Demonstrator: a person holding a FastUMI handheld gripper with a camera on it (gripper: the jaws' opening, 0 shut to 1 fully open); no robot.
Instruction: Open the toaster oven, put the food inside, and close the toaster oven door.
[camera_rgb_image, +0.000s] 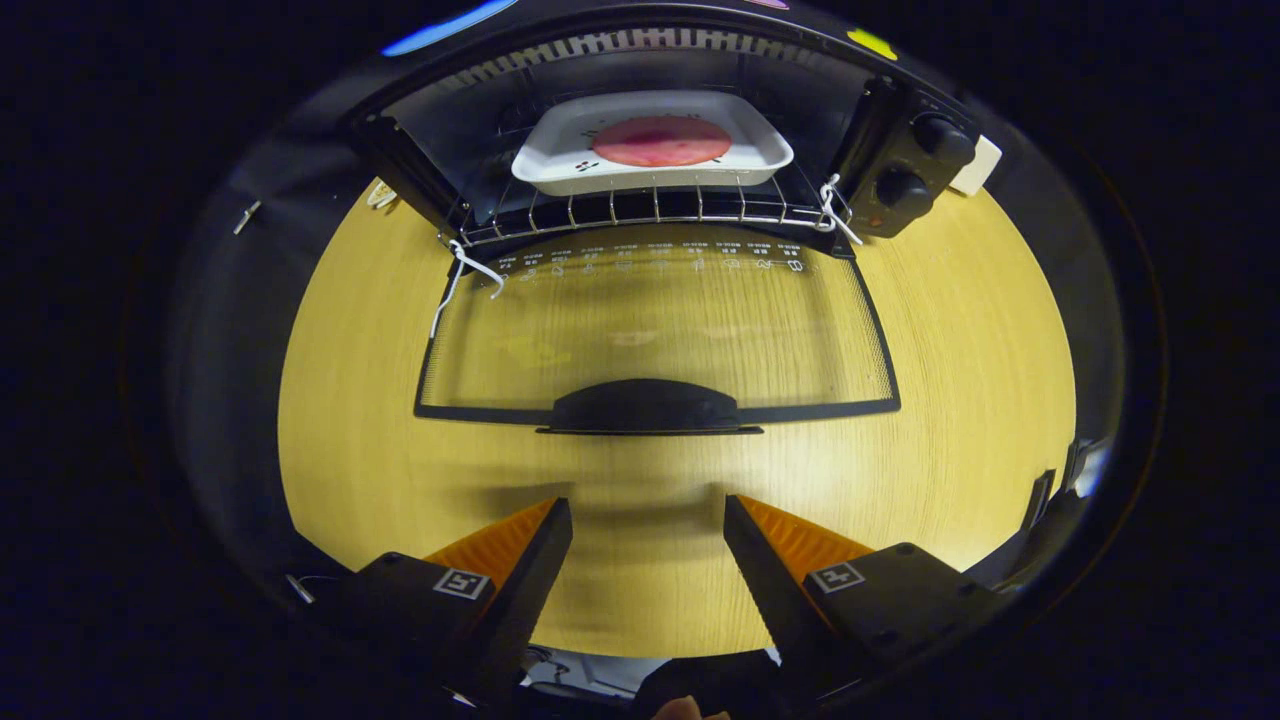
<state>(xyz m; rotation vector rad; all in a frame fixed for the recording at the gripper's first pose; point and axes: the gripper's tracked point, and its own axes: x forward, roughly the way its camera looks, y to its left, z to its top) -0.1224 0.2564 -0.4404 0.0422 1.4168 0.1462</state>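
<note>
Nearest the camera, the gripper (648, 515) hangs over the wooden table (980, 400) with its two fingers (540, 560) spread wide apart and nothing between them — only bare tabletop shows in the gap. Just ahead of the fingertips lies the dark handle (648, 407) of the toaster oven door (660, 330), which is folded fully down so that its glass pane rests flat, the wood grain visible through it. Beyond the door stands the toaster oven (660, 120) itself, its cavity open. On the wire rack (640, 212) inside sits a white tray (650, 140) carrying a round pink slice of food (662, 141) — wholly within the cavity. Two dark knobs (925, 165) occupy the control panel to the right of the opening.
</note>
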